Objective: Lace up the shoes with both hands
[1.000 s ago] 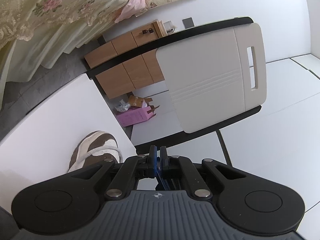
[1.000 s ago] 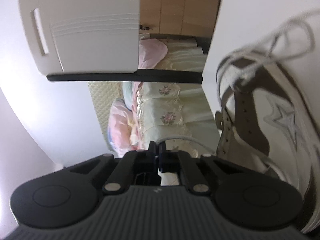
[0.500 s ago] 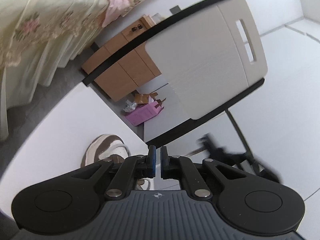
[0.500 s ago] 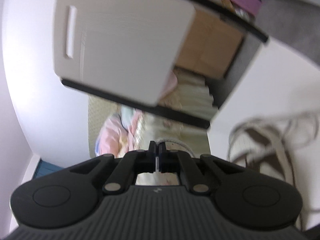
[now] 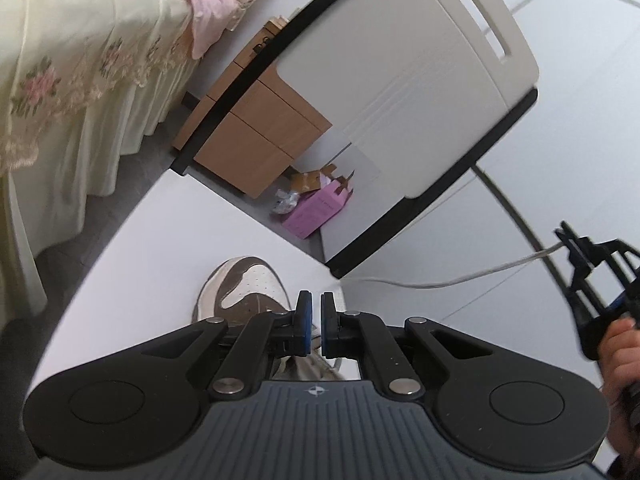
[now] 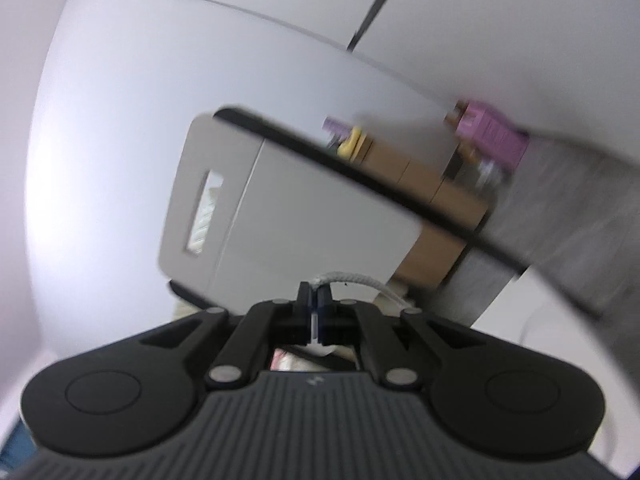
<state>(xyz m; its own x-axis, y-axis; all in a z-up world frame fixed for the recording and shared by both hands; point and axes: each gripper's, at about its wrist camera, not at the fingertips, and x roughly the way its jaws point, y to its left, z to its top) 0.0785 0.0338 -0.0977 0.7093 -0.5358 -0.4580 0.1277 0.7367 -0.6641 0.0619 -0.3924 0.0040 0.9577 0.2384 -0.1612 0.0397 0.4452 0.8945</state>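
A brown and white shoe [image 5: 244,288] lies on the white table [image 5: 160,240], toe pointing away, just ahead of my left gripper [image 5: 315,312]. That gripper is slightly open, a narrow gap between its blue pads with nothing in it. A white lace [image 5: 460,280] runs taut from the shoe to the right gripper [image 5: 574,250], which a hand [image 5: 620,344] holds at the far right. In the right wrist view the right gripper [image 6: 316,300] is shut on the lace [image 6: 360,280], whose end curves off to the right. The shoe does not show there.
A white panel on a black frame [image 5: 400,80] stands beyond the table. Behind it are a wooden cabinet [image 5: 260,136] and a pink box [image 5: 316,212] on the floor. A bed with a floral cover [image 5: 60,60] is at the left.
The left gripper has opened a little and swung over the shoe. The right gripper has pulled away to the right with the lace, and the shoe has left its view.
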